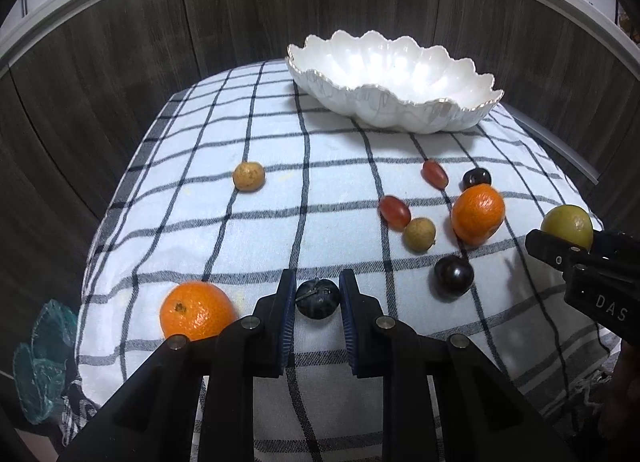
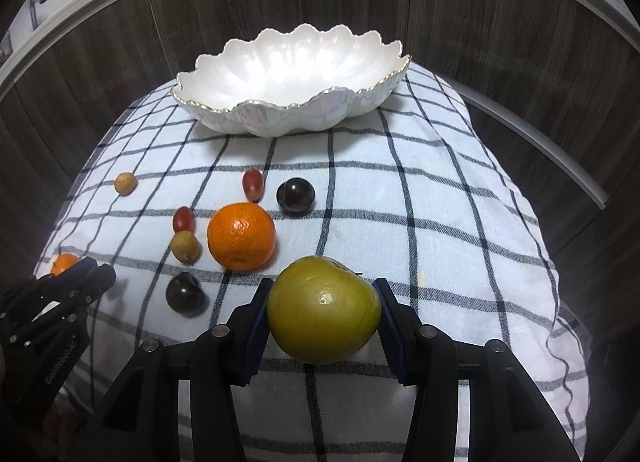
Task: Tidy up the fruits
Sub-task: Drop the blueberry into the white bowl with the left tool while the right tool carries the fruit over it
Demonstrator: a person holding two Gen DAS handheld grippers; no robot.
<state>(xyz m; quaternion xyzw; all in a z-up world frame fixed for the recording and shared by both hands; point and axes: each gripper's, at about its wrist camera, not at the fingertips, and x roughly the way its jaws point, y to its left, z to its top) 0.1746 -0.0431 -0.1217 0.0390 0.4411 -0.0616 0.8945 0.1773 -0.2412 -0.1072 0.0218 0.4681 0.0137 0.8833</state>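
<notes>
While the left gripper (image 1: 317,298) points down at the checked cloth (image 1: 280,229), its blue pads are clamped on a small dark plum (image 1: 318,298) resting on the fabric. An orange (image 1: 196,310) sits just left of it, and a white scalloped bowl (image 1: 440,101) (nothing in it) stands at the far edge. Loose fruit lies between: a tan longan (image 1: 249,176), two red grapes (image 1: 395,212), another orange (image 1: 478,213) and a dark plum (image 1: 453,275).

From the right wrist, the right gripper (image 2: 323,312) grips a large yellow-green fruit (image 2: 323,308) between both pads, with the same bowl (image 2: 256,113) well beyond it.
</notes>
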